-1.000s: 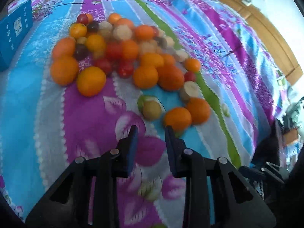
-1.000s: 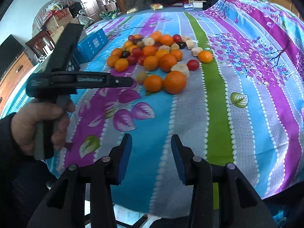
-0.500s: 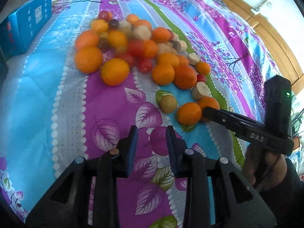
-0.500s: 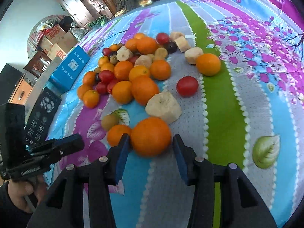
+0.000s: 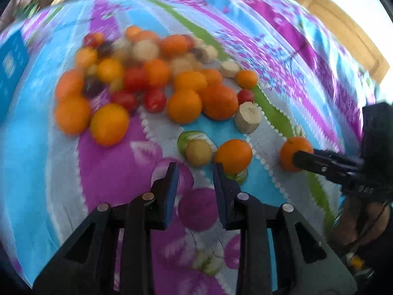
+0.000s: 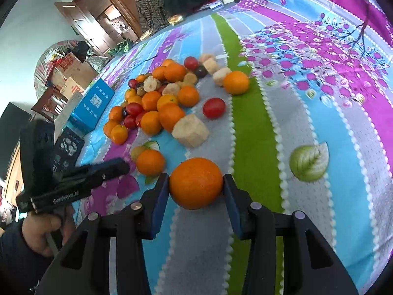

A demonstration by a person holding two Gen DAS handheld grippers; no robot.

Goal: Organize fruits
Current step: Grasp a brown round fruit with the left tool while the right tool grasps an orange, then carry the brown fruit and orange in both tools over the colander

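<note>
orange in hand: a big orange (image 6: 196, 183) sits between the two pads of the right gripper (image 6: 196, 184), low in the middle of the right wrist view; both pads touch its sides, near its widest part.
right gripper state: its jaws are closing on this orange, a medium opening, the orange filling the gap.
risk, slip: the orange is round and smooth, so it may roll or pop out forward if the pads press in front of the middle or the lift is quick.
risk, squeeze: too much closing can bruise the skin.
left gripper state: the left gripper (image 5: 195, 172) is narrow and holds nothing; only the cloth shows between its pads, at the bottom centre of the left wrist view.
risk, neighbours: a smaller orange (image 5: 233, 156) and a yellow-brown fruit (image 5: 198, 152) lie just in front of its tips; a small push would send them rolling.
risk, crossing: the two grippers are near each other, so they may knock together above these loose fruits.
fruit pile: the heap (image 6: 152, 103) lies further up and to the left; a pale cut chunk (image 6: 191, 130) is at its near edge.
surface: the striped flower cloth (image 6: 307, 123) looks soft, maybe a bed, i cannot tell; fruits may not stay where they are put.
</note>
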